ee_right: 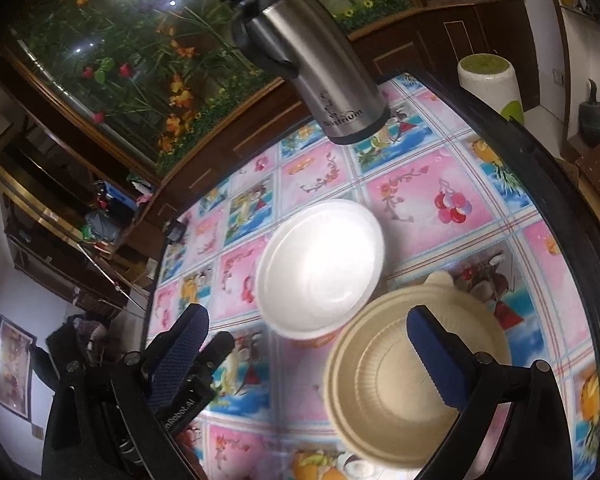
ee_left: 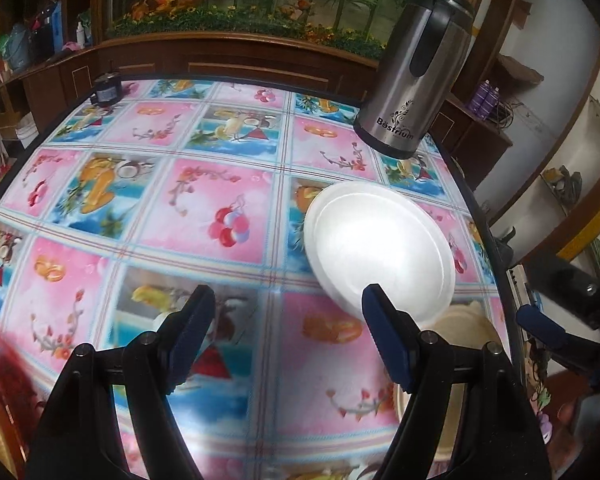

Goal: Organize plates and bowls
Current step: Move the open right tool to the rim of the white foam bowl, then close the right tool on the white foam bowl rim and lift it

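Observation:
A white foam plate (ee_left: 380,240) (ee_right: 320,268) lies on the flowered tablecloth toward the table's right side. Just in front of it stands a beige bowl (ee_right: 396,388) with a small tab on its rim; in the left wrist view the bowl (ee_left: 470,328) is half hidden behind my finger. My left gripper (ee_left: 289,288) hovers open over bare cloth to the left of the plate, with nothing between its fingers. My right gripper (ee_right: 308,310) is open wide above the plate's near edge, and its right finger (ee_right: 436,356) is over the bowl. It grips nothing.
A steel thermos jug (ee_left: 416,76) (ee_right: 320,64) stands at the back right of the table. A white and green canister (ee_right: 490,80) stands beyond the right edge. A small dark object (ee_left: 108,90) sits at the far left corner. A wooden cabinet with an aquarium lies behind.

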`<state>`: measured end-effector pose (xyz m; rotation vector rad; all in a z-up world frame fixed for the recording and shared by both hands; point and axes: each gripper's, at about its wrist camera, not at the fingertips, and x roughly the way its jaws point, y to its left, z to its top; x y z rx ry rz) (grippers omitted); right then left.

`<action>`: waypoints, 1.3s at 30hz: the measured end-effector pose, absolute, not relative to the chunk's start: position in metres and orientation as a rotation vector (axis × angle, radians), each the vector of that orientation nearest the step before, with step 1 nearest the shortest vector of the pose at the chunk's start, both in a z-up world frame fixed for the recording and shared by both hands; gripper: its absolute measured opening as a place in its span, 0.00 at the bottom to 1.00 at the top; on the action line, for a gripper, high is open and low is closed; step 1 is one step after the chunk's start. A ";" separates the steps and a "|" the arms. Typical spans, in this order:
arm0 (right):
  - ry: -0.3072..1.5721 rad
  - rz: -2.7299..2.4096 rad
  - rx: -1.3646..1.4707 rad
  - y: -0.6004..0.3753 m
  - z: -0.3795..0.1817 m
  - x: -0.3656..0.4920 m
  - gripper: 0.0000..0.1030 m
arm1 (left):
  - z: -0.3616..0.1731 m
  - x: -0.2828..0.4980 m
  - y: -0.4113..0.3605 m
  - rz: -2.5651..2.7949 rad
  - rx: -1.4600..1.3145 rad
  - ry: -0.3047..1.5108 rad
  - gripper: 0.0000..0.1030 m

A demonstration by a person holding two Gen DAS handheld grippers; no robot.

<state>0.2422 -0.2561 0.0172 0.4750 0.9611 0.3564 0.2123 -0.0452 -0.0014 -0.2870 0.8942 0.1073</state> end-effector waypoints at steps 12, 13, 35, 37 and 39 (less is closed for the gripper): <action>1.090 0.310 0.405 -0.247 -0.022 0.302 0.77 | -0.034 0.261 -0.057 0.129 -0.292 0.969 0.73; 1.099 0.305 0.396 -0.246 -0.025 0.307 0.75 | -0.037 0.263 -0.057 0.130 -0.291 0.976 0.73; 1.166 0.304 0.286 -0.214 -0.033 0.313 0.07 | -0.025 0.244 -0.044 0.178 -0.225 0.963 0.13; 1.149 0.315 0.274 -0.209 -0.026 0.303 0.07 | -0.019 0.235 -0.041 0.184 -0.224 0.949 0.13; 1.135 0.327 0.274 -0.205 -0.019 0.293 0.07 | -0.012 0.223 -0.037 0.186 -0.219 0.928 0.13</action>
